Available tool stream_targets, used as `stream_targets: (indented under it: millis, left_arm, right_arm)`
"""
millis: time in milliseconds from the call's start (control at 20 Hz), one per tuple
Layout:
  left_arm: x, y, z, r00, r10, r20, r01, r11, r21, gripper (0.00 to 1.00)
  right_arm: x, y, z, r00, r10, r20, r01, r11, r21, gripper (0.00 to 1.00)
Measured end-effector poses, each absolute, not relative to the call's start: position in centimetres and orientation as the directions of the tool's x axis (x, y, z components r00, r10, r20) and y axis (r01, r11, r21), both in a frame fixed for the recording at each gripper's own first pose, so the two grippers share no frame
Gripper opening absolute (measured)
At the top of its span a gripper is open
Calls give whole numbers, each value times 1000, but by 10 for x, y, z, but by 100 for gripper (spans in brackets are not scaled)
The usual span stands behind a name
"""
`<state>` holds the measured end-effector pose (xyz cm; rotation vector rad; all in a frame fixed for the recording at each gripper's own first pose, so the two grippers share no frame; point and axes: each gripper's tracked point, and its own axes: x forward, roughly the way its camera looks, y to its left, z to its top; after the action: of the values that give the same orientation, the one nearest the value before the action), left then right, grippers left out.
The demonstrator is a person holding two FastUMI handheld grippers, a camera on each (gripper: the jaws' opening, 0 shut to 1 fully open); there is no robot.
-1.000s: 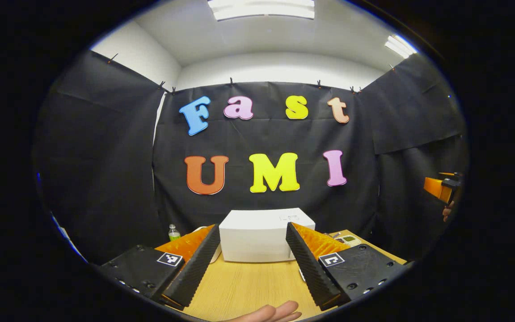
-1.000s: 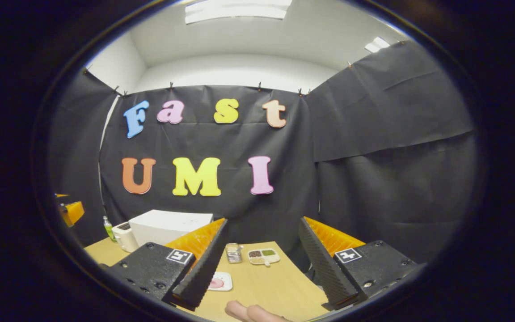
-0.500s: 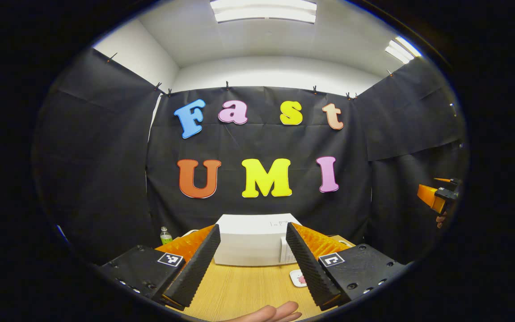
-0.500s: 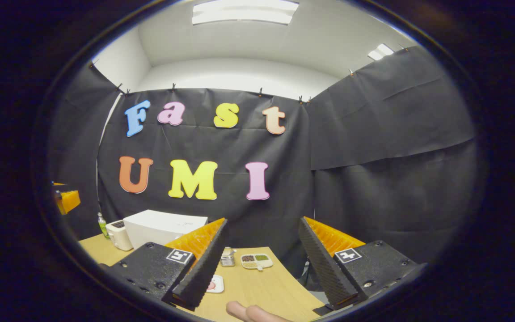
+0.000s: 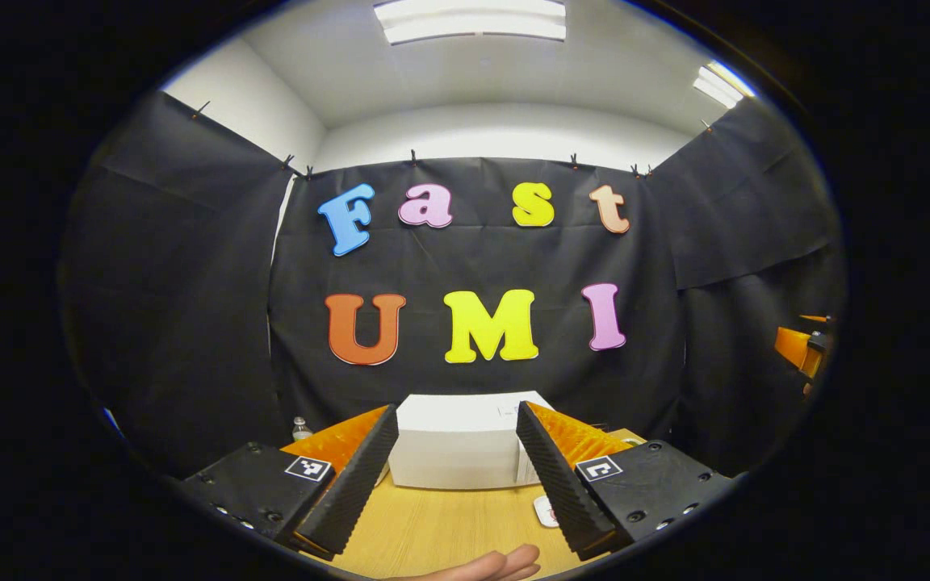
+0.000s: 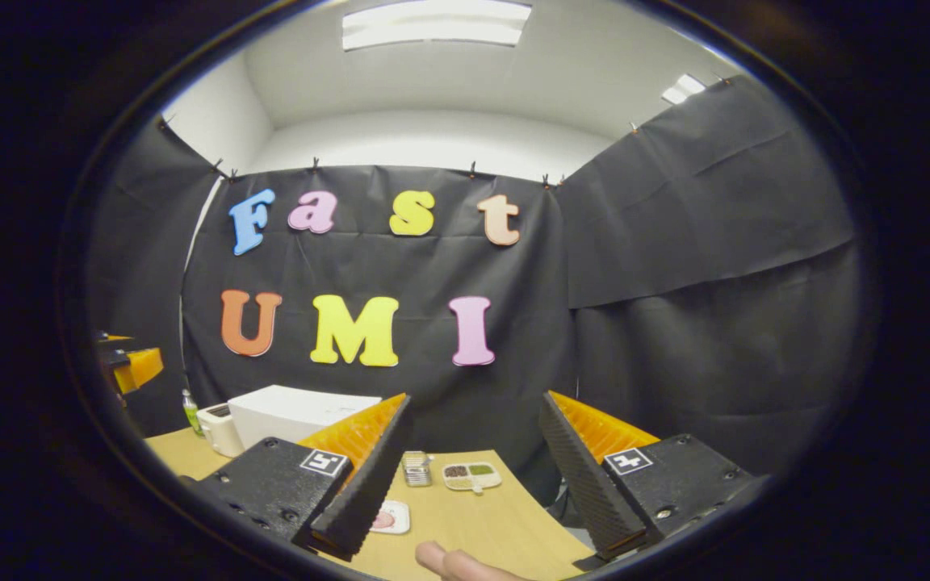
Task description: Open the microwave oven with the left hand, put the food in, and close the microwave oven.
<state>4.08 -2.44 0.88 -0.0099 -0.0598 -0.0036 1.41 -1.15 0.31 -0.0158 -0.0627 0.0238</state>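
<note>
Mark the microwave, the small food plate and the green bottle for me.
microwave (image 5: pixel 453 460): left gripper view, front face.
food plate (image 6: pixel 390 517): right gripper view, visible right half.
green bottle (image 6: pixel 190 411): right gripper view, body, left of the toaster.

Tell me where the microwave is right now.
In the left gripper view the microwave stands at the table's far edge, framed between the left gripper's open fingers; in the right gripper view, far left beside a toaster.

Microwave (image 5: pixel 465 442) door face hidden behind left gripper's fingers (image 5: pixel 352 484); small plate (image 5: pixel 544 510) half covered, contents unreadable.
</note>
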Motion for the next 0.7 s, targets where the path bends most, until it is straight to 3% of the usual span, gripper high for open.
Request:
stream_targets:
  millis: [250,300,350,400,450,500,700]
  left_arm:
    - [100,-47,-22,997,-32,73,32,999,4,94]
    - [115,-52,-32,997,-40,68,40,999,5,94]
    - [130,-57,-44,997,-48,60,48,999,8,94]
    - [146,-60,-58,998,-52,42,51,999,7,94]
    - [161,-67,-74,998,-65,22,66,998,-9,94]
    - [175,-73,-88,997,-81,1,81,996,-24,94]
    - [226,-91,-143,992,-106,-63,105,994,-34,94]
  right_arm:
    - [22,-8,-4,997,34,62,-36,999,30,100]
    - [23,-8,-4,997,33,64,-35,999,38,92]
    - [27,-9,-7,997,32,67,-35,999,41,92]
    - [31,-10,-11,997,32,63,-34,999,38,91]
    - [33,-11,-13,998,30,61,-31,999,30,100]
    - [33,-13,-15,998,27,61,-28,999,19,91]
    - [35,-13,-24,998,27,59,-25,999,-31,92]
